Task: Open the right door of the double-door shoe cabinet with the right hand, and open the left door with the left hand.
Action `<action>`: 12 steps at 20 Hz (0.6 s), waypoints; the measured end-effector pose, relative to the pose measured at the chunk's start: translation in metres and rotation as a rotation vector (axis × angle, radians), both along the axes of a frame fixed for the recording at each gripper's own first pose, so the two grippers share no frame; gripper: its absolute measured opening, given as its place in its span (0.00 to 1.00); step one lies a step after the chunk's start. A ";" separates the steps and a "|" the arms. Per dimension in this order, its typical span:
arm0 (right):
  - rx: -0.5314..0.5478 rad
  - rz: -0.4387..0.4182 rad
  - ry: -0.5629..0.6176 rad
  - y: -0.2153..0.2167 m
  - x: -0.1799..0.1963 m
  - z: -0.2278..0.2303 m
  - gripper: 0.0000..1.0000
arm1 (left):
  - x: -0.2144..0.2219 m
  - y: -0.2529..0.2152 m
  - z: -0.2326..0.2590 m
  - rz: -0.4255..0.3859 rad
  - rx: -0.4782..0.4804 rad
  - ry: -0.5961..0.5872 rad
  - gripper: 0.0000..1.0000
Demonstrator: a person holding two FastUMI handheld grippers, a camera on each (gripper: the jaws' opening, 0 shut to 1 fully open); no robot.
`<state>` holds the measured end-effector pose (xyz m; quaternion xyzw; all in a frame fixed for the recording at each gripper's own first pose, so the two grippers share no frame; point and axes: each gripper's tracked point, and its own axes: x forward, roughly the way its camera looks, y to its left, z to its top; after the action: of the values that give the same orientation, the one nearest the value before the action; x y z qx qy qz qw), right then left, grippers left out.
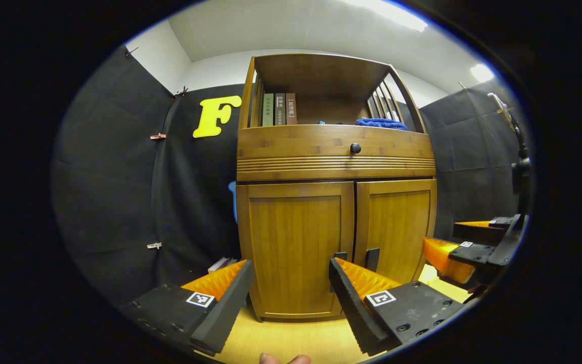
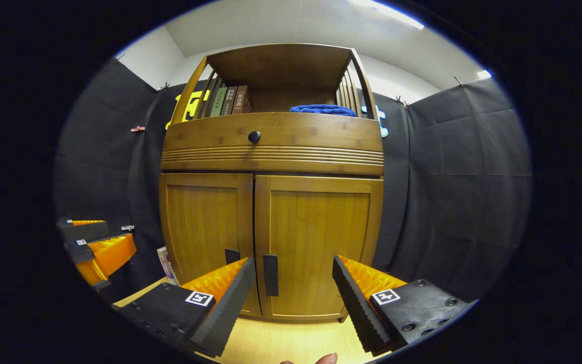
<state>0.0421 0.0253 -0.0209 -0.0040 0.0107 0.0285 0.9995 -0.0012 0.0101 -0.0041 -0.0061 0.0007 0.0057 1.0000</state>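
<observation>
A wooden shoe cabinet stands ahead with both lower doors closed. In the left gripper view, the left door (image 1: 295, 247) faces my open left gripper (image 1: 291, 270), a short way off; its dark handle (image 1: 340, 256) peeks out behind the right finger. The right door (image 1: 396, 227) and its handle (image 1: 372, 259) sit beside it, and my right gripper (image 1: 460, 240) shows at the far right. In the right gripper view, my open right gripper (image 2: 293, 268) points at the right door (image 2: 319, 242), whose handle (image 2: 270, 274) lies just ahead between the fingers. The left door (image 2: 205, 222) and left gripper (image 2: 94, 242) lie to the left.
Above the doors runs a drawer with a round black knob (image 2: 254, 136). The open shelf on top holds books (image 2: 228, 101) and a blue cloth (image 2: 324, 109). The cabinet stands on a light wooden floor (image 2: 281, 341). Black cloth walls close in on both sides.
</observation>
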 end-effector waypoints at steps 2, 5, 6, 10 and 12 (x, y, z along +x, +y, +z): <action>0.019 0.014 0.022 0.006 0.019 -0.015 0.98 | 0.000 0.002 -0.002 0.000 -0.003 0.005 0.92; 0.055 0.031 0.064 0.016 0.044 -0.039 0.98 | 0.001 0.006 -0.002 0.005 0.007 0.002 0.92; 0.065 0.032 0.073 0.017 0.054 -0.046 0.96 | 0.002 0.008 -0.004 0.005 0.011 0.002 0.92; 0.042 0.029 0.100 0.028 0.090 -0.073 0.98 | 0.008 0.012 -0.013 -0.001 -0.005 0.019 0.92; 0.016 0.037 0.107 0.033 0.100 -0.087 0.98 | 0.012 0.014 -0.017 -0.004 -0.004 0.029 0.92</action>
<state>0.1426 0.0584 -0.1076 0.0052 0.0640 0.0470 0.9968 0.0110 0.0243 -0.0213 -0.0080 0.0150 0.0039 0.9998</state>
